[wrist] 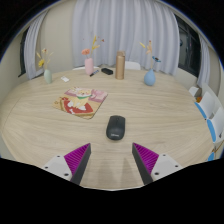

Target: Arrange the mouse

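Note:
A black computer mouse [116, 127] lies on the light wooden round table [40, 125], a little beyond my fingers and about midway between them. My gripper [111, 160] is open and empty, its two fingers with magenta pads [78, 157] spread wide above the table's near part. Nothing stands between the fingers.
A colourful pink and yellow mat [80, 100] lies beyond the mouse to the left. At the far side stand vases with dried flowers [46, 68], a blue vase [150, 76], a tan cylinder [120, 66] and a pink item [89, 66]. Chairs [208, 110] stand at the right; curtains hang behind.

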Available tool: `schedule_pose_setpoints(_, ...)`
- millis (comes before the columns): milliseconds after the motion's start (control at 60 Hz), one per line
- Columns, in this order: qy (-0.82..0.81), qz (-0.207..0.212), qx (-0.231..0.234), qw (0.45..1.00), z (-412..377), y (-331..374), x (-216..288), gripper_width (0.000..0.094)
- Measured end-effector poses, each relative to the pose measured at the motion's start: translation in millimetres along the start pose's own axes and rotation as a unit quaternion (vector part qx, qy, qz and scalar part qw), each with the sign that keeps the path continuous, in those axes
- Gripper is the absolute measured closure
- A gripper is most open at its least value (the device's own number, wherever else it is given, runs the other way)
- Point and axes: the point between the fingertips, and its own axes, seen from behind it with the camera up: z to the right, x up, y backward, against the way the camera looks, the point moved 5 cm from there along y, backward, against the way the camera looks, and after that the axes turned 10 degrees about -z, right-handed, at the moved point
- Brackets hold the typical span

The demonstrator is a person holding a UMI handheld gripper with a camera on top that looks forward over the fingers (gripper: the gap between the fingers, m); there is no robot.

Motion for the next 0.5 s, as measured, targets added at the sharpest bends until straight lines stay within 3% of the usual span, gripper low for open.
schedule_pose_setpoints(500,-0.01,-0.01,-0.016,1.0,10,-96,47,0.0084)
